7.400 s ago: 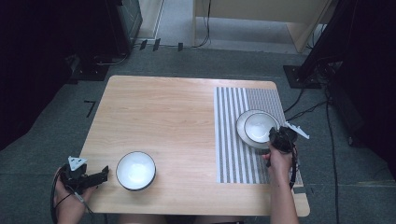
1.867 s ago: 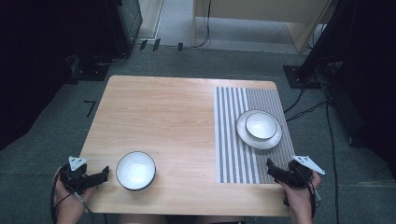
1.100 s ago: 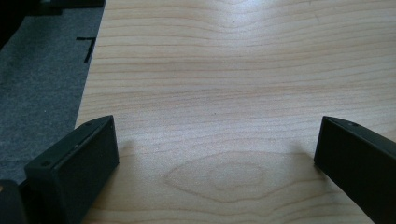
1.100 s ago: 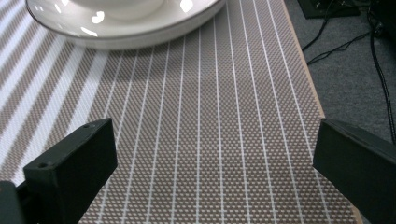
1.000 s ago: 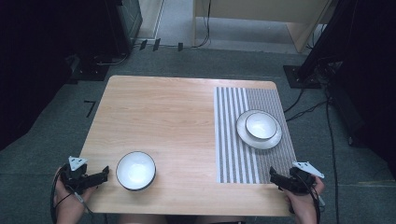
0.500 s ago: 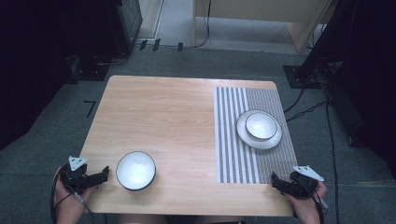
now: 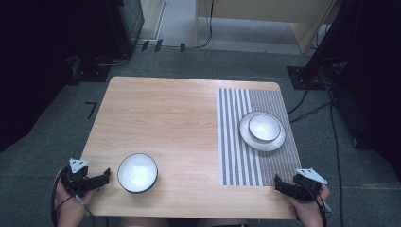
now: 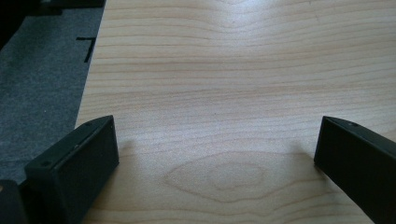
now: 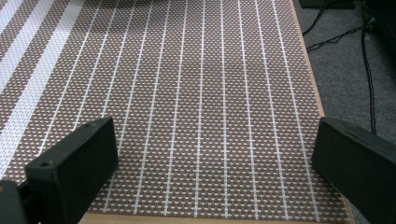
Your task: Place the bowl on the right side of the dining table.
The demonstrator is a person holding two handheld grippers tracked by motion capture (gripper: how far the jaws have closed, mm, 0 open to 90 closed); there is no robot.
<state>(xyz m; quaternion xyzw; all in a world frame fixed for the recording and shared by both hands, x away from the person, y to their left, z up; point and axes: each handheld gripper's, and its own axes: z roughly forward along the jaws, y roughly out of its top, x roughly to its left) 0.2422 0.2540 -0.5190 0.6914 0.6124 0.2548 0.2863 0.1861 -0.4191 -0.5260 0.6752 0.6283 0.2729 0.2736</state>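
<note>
**One bowl set on the plate, one bowl left near the left gripper**

The wooden table (image 7: 179, 118) carries a striped mat (image 7: 236, 142) along its right side. On the far part of that mat stands a white plate (image 7: 246, 137) with a small bowl (image 7: 264, 127) sitting inside it, so that half of the setting looks done. A second bowl (image 7: 137, 172), white with a dark rim, stands on bare wood near the front left edge, well apart from the mat; judging by the layout, it is what remains to be moved.

The left gripper (image 7: 97, 179) rests at the front left corner, just beside that bowl, jaws wide apart over bare wood. The right gripper (image 7: 280, 183) sits at the mat's front right corner, jaws likewise spread, holding nothing.
</note>
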